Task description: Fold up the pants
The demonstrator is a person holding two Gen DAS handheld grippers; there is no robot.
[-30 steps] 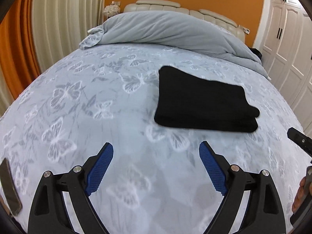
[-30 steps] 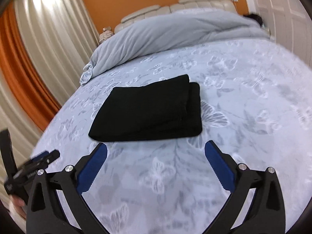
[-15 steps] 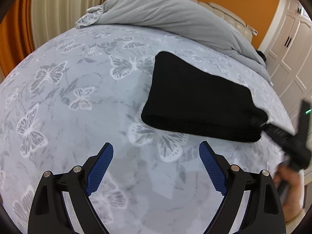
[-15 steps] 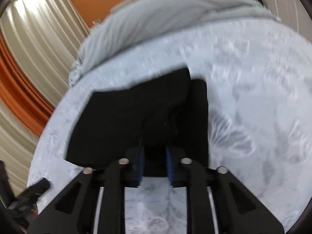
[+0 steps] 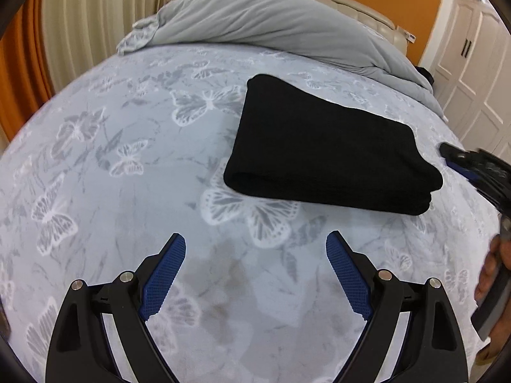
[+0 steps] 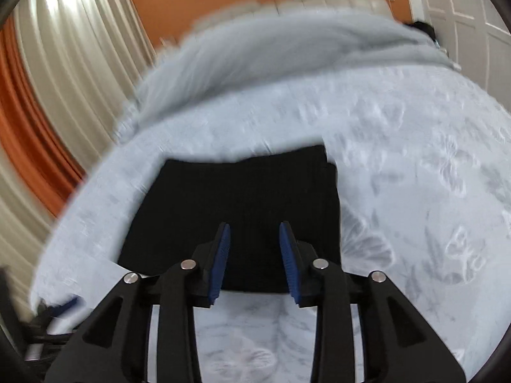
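The black pants [image 5: 325, 146] lie folded into a flat rectangle on the butterfly-print bed sheet [image 5: 127, 166]. My left gripper [image 5: 255, 242] is open and empty, hovering over the sheet short of the pants' near edge. In the right wrist view the pants [image 6: 242, 198] fill the middle. My right gripper [image 6: 255, 233] is over their near edge, jaws partly open with a gap between the blue pads, holding nothing. It also shows at the right edge of the left wrist view [image 5: 460, 162], beside the pants' corner.
A bunched grey duvet [image 5: 271, 25] lies across the head of the bed before a cream headboard. Curtains [image 6: 64, 79] hang on the left and white wardrobe doors [image 5: 476, 73] stand on the right. The right wrist view is motion-blurred.
My right gripper was shut on the pants' near edge half a second ago; now its jaws have parted and let go. The left gripper stays open and has drawn back slightly.
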